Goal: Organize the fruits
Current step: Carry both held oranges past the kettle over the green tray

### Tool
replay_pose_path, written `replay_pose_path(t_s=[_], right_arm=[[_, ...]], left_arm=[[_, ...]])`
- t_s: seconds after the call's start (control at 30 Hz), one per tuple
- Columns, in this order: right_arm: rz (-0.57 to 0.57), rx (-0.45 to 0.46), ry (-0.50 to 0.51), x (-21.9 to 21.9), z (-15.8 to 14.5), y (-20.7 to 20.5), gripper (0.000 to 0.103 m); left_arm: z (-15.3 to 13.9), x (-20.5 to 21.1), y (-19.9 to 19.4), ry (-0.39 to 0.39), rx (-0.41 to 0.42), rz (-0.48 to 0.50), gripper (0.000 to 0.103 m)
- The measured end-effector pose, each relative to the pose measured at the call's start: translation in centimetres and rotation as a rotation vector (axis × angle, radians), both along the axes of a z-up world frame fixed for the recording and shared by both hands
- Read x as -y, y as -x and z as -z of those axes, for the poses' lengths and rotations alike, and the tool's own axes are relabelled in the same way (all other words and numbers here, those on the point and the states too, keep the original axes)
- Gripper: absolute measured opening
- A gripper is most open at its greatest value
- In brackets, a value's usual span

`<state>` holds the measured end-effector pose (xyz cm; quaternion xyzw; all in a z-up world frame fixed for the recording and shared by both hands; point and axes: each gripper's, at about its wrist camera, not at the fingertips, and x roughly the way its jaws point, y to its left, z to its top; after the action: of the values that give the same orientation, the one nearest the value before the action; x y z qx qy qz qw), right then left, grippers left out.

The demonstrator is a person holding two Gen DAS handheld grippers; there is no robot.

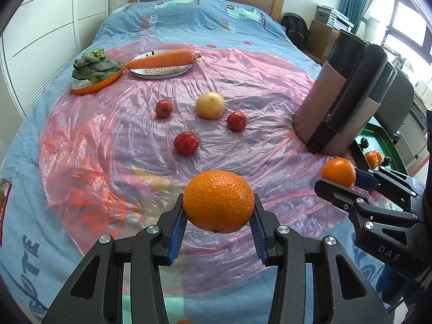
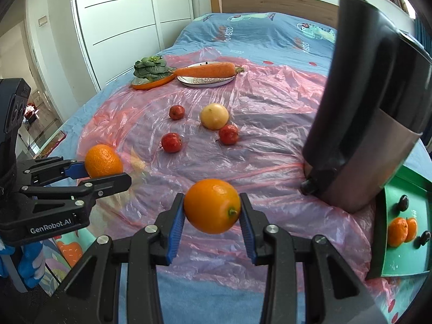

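My left gripper (image 1: 218,210) is shut on a bumpy orange (image 1: 218,201), held above the pink plastic sheet; the same gripper (image 2: 105,167) shows at the left of the right wrist view. My right gripper (image 2: 212,210) is shut on a smooth orange (image 2: 212,205); it shows at the right of the left wrist view (image 1: 338,174). Three small red fruits (image 1: 186,143) (image 1: 236,121) (image 1: 164,108) and a yellow round fruit (image 1: 210,105) lie on the sheet ahead. A green tray (image 2: 405,253) at the right holds two oranges (image 2: 401,231) and dark fruits.
A tall dark and silver appliance (image 2: 364,124) stands at the right, next to the green tray. At the far side, an orange dish with leafy greens (image 1: 94,68) and a plate with a carrot (image 1: 162,60) sit on the bed. A white wardrobe (image 2: 121,13) stands at the left.
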<state>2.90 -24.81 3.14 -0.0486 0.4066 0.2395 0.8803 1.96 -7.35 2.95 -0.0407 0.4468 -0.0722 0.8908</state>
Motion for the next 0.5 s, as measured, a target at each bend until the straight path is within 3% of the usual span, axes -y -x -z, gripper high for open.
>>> replay_pose_path(t_s=[0.5], right_arm=[[0.205, 0.019, -0.029, 12.0, -1.1, 2.7, 0.042]], left_arm=[[-2.9, 10.6, 2.9, 0.063, -0.021, 0.234, 0.038]])
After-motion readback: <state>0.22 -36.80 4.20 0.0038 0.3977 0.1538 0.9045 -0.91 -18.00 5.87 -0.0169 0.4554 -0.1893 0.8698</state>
